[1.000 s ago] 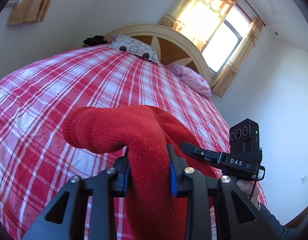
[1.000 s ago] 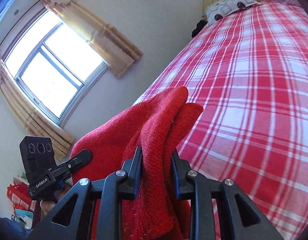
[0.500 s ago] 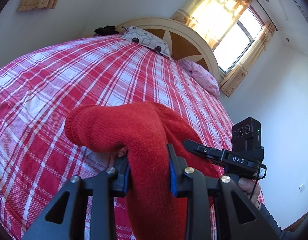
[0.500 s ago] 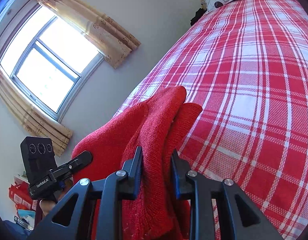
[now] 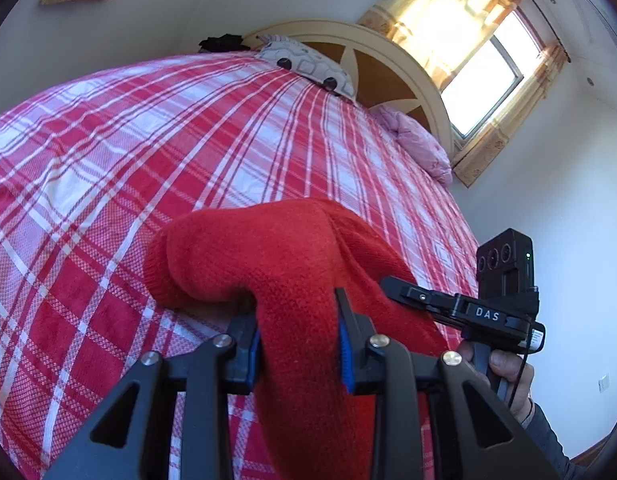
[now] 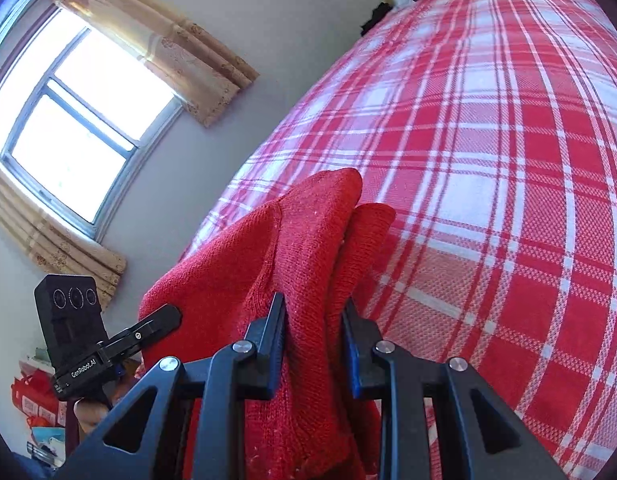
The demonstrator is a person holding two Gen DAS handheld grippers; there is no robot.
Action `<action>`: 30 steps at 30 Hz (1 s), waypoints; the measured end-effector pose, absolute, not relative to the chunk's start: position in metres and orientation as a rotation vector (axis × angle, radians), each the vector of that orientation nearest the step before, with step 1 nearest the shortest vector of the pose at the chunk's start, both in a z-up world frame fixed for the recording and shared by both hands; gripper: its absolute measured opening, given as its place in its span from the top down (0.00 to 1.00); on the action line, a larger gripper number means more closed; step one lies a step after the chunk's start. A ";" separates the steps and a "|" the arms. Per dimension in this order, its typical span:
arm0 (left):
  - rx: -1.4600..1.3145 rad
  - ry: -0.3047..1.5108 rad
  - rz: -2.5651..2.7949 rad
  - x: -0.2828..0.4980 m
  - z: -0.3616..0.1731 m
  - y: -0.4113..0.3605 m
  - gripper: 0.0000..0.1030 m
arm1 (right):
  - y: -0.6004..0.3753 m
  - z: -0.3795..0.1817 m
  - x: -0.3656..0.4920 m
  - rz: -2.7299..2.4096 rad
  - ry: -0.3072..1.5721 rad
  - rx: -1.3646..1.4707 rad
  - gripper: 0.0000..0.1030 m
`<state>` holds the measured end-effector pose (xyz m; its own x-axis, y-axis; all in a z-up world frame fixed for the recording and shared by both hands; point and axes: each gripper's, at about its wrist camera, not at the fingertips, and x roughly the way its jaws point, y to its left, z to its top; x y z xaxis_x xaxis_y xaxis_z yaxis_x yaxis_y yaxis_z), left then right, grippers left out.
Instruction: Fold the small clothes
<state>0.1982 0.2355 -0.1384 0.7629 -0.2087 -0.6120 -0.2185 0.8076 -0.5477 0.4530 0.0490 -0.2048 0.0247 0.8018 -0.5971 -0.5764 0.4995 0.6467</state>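
Note:
A red knitted garment (image 5: 268, 256) hangs between both grippers above the red plaid bed (image 5: 188, 140). My left gripper (image 5: 298, 320) is shut on one bunched part of it; a sleeve or folded end sticks out to the left. My right gripper (image 6: 314, 320) is shut on another bunched part of the garment (image 6: 300, 248), whose folds rise past the fingers. The right gripper also shows in the left wrist view (image 5: 392, 282), at the garment's right side. The left gripper shows in the right wrist view (image 6: 168, 316), at its left side. The garment's lower part is hidden.
The plaid bed (image 6: 488, 160) stretches ahead to a cream headboard (image 5: 388, 64). A patterned pillow (image 5: 308, 62) and a pink pillow (image 5: 416, 144) lie at its head. Curtained windows (image 6: 76, 92) are in the walls. Red bags (image 6: 32, 396) stand on the floor.
Both grippers have tilted downward a little, still holding the red garment. More of the bed fills both views.

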 end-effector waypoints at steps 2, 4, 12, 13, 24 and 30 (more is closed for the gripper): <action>-0.652 0.724 0.003 0.200 -0.144 0.238 0.69 | 0.049 -0.211 0.455 1.077 1.122 0.252 0.75; -0.660 0.732 0.012 0.200 -0.149 0.239 0.66 | 0.046 -0.218 0.460 1.092 1.141 0.285 0.72; -0.648 0.738 -0.050 0.160 -0.153 0.219 0.32 | 0.006 -0.223 0.444 1.122 1.174 0.303 0.42; -0.666 0.751 -0.066 0.156 -0.158 0.217 0.32 | 0.000 -0.225 0.441 1.131 1.189 0.323 0.42; -0.736 0.846 -0.108 0.150 -0.191 0.183 0.49 | -0.011 -0.237 0.382 1.163 1.220 0.169 0.76; -0.806 0.863 -0.154 0.135 -0.167 0.171 0.63 | -0.011 -0.200 0.355 1.166 1.162 0.045 0.84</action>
<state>0.1350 0.1713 -0.1674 0.6588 -0.4286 -0.6183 -0.1886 0.7015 -0.6872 0.3552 -0.0113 -0.2004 -0.0753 0.7266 -0.6829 -0.6850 0.4600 0.5650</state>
